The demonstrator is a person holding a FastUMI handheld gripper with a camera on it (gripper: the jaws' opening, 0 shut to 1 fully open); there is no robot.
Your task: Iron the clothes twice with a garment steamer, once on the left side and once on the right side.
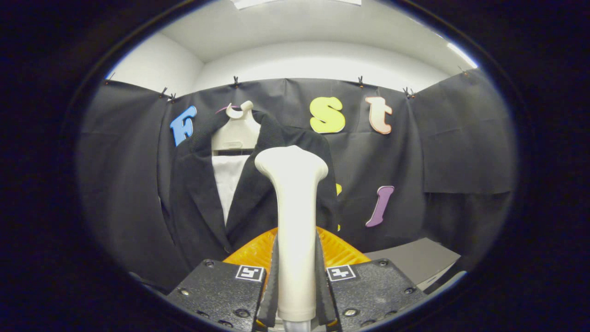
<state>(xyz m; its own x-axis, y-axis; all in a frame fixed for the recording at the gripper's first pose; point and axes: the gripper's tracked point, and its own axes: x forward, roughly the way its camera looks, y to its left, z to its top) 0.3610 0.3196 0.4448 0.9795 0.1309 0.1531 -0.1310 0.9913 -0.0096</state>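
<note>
Now the gripper (296, 295) squeezes the white steamer (295, 221) tight between both fingers, so keep its head flat and slide slowly down the dark jacket (198, 198) hanging just ahead.

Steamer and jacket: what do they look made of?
Steamer, clamped between the gripper fingers: smooth cream moulded plastic by its soft, even sheen. Jacket, just beyond on its hanger: dark matte woven cloth with a faint texture; the fibre can't be told. Hanger: probably pale plastic.
</note>
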